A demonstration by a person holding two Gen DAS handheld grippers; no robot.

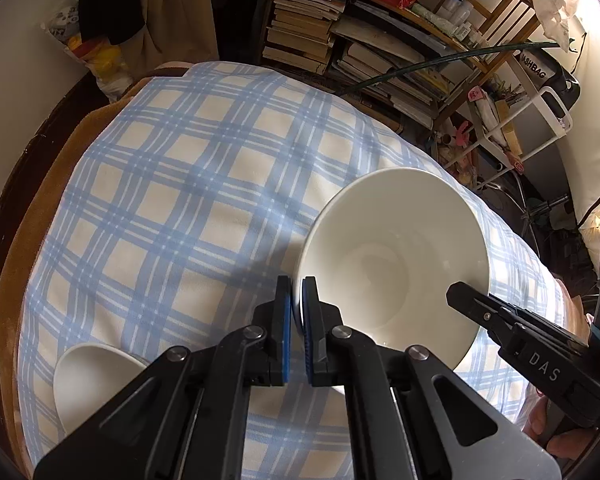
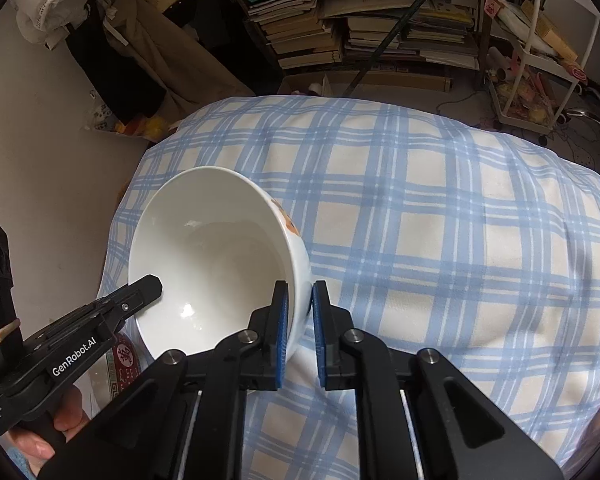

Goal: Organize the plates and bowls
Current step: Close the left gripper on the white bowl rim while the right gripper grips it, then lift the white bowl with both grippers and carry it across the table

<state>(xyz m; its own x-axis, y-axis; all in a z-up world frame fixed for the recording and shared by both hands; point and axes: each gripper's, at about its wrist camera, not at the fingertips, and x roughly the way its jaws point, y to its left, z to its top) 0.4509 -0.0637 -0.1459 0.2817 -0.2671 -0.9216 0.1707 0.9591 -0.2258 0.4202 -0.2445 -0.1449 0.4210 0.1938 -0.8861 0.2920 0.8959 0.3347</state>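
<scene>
Bowl pinched by both grippers

Count: one large white bowl (image 1: 394, 256), one smaller white dish (image 1: 94, 380), two grippers. Left gripper (image 1: 297, 308) clamps the bowl's near-left rim, pads either side of the wall. Right gripper (image 2: 299, 312) clamps the opposite rim the same way. Both point steeply down. Bowl sits tilted over the checked cloth (image 1: 180, 200); dish lies on the cloth, left of the bowl.

"DAS" in white letters on the black body of the right tongs (image 1: 466, 298), seen right of the left tongs (image 1: 296, 320). "GenRobot.AI" in white along the left tongs' arm. "ASHBAG", first letter cut off, on a dark bag (image 1: 540, 70) far upper right of the left tongs. Red packet (image 2: 125, 360) below left tongs: characters illegible.
</scene>
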